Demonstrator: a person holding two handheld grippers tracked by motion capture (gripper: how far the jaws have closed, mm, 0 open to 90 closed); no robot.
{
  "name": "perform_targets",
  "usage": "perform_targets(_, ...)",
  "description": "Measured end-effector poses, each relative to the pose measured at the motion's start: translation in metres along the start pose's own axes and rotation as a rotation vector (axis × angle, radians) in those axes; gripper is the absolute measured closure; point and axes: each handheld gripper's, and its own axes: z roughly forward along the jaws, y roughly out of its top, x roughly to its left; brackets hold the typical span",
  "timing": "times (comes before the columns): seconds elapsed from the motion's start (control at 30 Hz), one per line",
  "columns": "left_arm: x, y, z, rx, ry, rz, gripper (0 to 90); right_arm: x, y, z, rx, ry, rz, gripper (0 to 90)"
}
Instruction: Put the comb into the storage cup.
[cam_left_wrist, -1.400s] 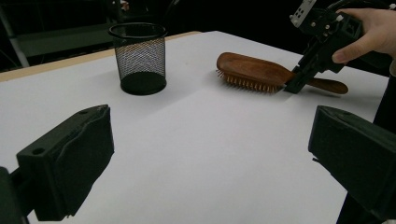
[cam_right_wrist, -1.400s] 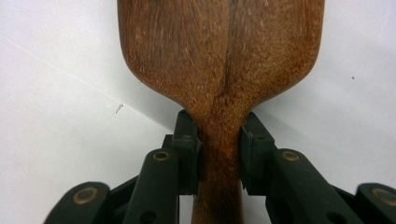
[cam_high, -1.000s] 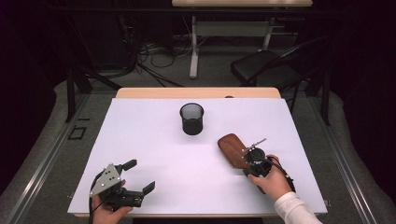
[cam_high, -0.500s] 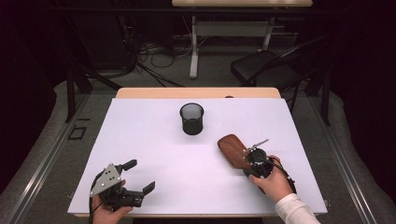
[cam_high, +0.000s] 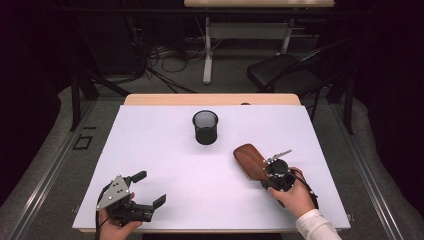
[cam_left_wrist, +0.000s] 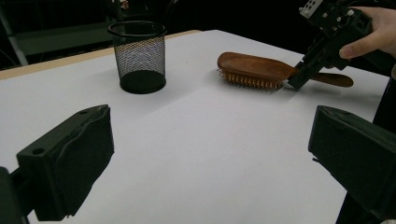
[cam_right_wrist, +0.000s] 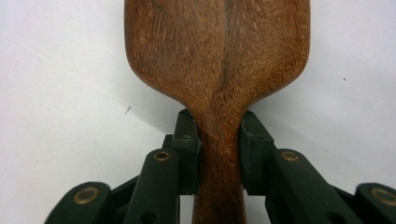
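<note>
The wooden hairbrush (cam_high: 250, 161) lies bristles down on the white table (cam_high: 165, 150), to the right of centre and a little nearer the person than the black mesh pen cup (cam_high: 205, 127); the right gripper (cam_high: 273, 170) is clenched on its neck, both jaws pressed against the wood just where the handle widens into the head, as the right gripper view makes plain; the person's right hand (cam_high: 292, 192) wraps the gripper body from behind. The left gripper (cam_high: 148, 189) rests near the front left edge of the table, well apart from the brush; its jaws stand wide apart with nothing between them; the left hand (cam_high: 114, 227) holds it low.
</note>
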Motion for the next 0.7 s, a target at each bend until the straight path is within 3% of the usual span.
perform_targets(0.2,0.000,0.000,0.000,0.000,0.001,-0.001,0.3,-0.002,-0.002,-0.003,-0.026,0.024,0.018,71.9)
perform_targets(0.7,0.000,0.000,0.000,0.004,0.003,-0.001,0.3,-0.002,-0.005,-0.013,-0.122,0.028,0.025,71.8)
